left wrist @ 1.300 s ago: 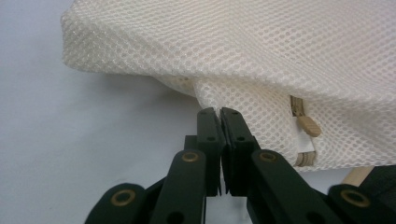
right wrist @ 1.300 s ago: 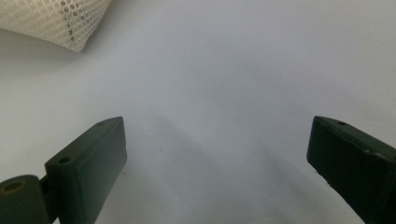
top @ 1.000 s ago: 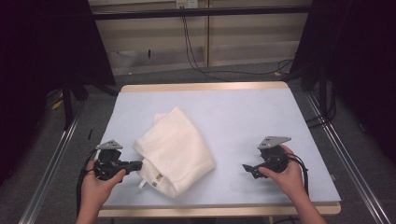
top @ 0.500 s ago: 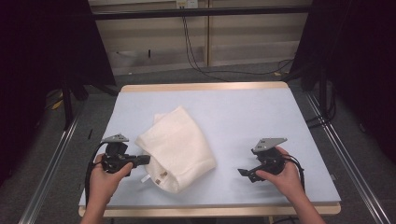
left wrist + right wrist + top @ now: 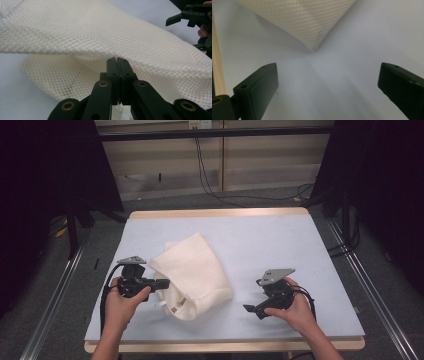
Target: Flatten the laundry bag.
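Now, at nine o'clock on the table [image 5: 310, 245] the left gripper [image 5: 162, 283] was clamped on the near-left edge of the cream mesh laundry bag [image 5: 192, 272], its jaws pressed flat together with only a thin fold of netting [image 5: 117, 37] draped over their tips. That was the worry: so little mesh was caught that a pull could have slid it free, and the bag would have flopped back onto the blue-grey top. The bag itself lay left of centre, its open, tagged end toward six o'clock, its upper layer lifted over the lower. Further toward three o'clock, the right gripper [image 5: 252, 310] hung released, jaws spread wide and empty, aimed at the bag's near corner [image 5: 313, 46] yet well apart from it. Closing from there would likely have grabbed both layers, or nothing, and a low approach could have shoved the corner away rather than caught it.
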`<state>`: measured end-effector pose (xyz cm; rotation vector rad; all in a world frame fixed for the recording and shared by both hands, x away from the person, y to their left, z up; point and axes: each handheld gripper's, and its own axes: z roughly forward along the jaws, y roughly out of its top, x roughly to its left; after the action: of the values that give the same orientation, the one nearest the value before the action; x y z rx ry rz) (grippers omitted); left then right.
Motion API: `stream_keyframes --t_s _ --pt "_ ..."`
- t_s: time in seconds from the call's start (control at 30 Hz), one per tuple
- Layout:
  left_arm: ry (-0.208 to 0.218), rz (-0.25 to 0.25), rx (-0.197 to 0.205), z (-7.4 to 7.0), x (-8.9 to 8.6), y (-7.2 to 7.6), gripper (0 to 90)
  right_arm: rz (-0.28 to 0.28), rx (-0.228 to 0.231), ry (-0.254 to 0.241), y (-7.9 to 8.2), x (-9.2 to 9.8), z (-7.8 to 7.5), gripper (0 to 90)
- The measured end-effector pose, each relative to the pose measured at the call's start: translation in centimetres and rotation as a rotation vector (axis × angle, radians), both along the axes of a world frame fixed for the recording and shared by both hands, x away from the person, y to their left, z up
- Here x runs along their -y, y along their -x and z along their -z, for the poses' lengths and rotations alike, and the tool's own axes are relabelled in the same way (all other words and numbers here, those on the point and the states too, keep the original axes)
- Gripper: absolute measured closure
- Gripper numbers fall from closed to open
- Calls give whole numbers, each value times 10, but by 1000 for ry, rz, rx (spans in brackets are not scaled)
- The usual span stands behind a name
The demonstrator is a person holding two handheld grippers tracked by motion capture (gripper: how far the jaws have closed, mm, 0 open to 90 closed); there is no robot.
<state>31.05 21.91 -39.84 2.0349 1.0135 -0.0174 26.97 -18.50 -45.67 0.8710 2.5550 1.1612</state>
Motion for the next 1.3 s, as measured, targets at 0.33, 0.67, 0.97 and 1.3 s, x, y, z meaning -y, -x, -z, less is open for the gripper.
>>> stream_keyframes --t_s 0.33,0.67,0.97,1.3 --pt "2 -1 -6 1 8 -4 890 -72 40 -25 -2 -30 -9 40" --pt "-9 3 -17 0 16 -9 890 -121 91 15 -9 -60 -18 98" --pt "-14 7 -22 -1 15 -14 889 -177 173 44 -13 -86 -30 107" --pt "-29 4 -15 2 14 -14 866 -213 179 -46 -14 -87 -35 801"
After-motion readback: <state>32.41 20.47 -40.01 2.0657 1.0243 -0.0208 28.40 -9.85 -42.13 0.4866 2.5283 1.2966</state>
